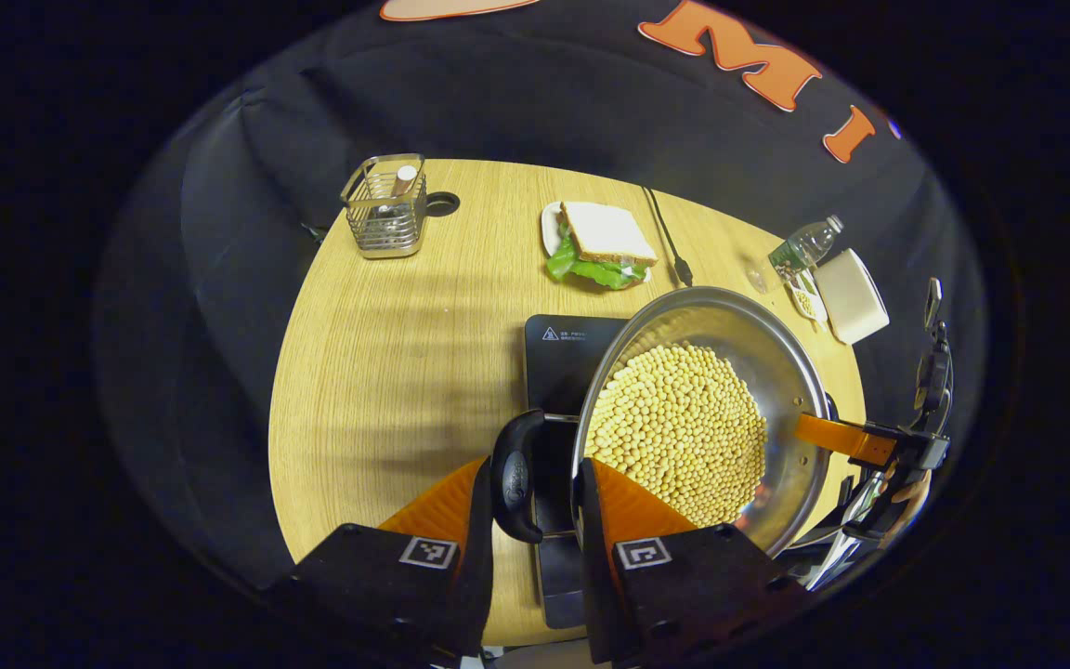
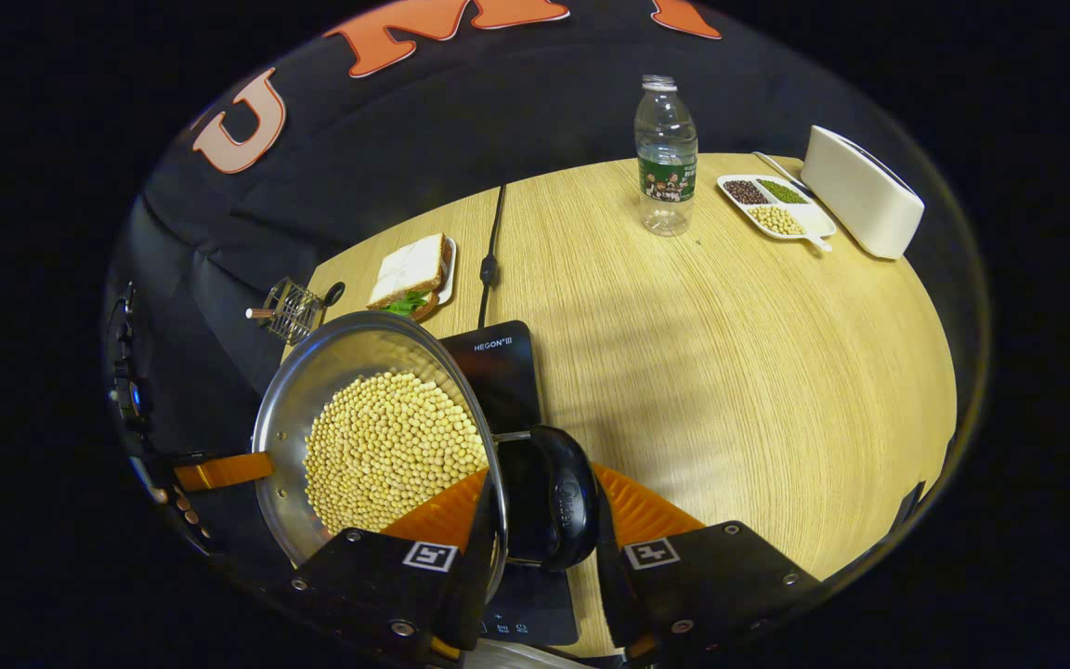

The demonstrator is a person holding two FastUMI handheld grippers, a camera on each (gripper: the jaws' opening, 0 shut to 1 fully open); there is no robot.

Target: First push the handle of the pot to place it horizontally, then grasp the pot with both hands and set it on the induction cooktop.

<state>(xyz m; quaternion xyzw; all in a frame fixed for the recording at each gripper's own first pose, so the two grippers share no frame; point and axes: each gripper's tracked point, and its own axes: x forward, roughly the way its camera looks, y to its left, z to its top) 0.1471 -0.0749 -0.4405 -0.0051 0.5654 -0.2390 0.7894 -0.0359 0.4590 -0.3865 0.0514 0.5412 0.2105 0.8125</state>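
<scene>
Evidently mid-carry: left gripper (image 1: 535,506) clenched on the pot's near black side handle (image 1: 516,476), one finger on each side of the grip, and right gripper (image 2: 546,516) likewise clamped on the opposite black handle (image 2: 558,506), so that the load hangs from both ends and stays level. Pot (image 1: 698,413) wide, shallow and steel, carrying a bed of pale beans (image 1: 679,432), hence the two-sided hold rather than a one-sided lift that would tip the contents. Seemingly held above the black induction cooktop (image 1: 561,348), overlapping its right part as seen from the left gripper view, with the cooktop's glass showing beyond the rim; cannot tell whether the base touches the glass yet. Cooktop set near the desk's (image 2: 730,372) front edge, cord (image 2: 490,251) running to the back edge. Sandwich on a plate (image 1: 602,243) and wire basket (image 1: 384,206) toward the back edge, water bottle (image 2: 665,153), divided dish of beans (image 2: 776,206) and white toaster (image 2: 860,190) near the back right corner, all well apart from the landing spot. Next, probably: centre over the glass, lower evenly, release both sides together.
</scene>
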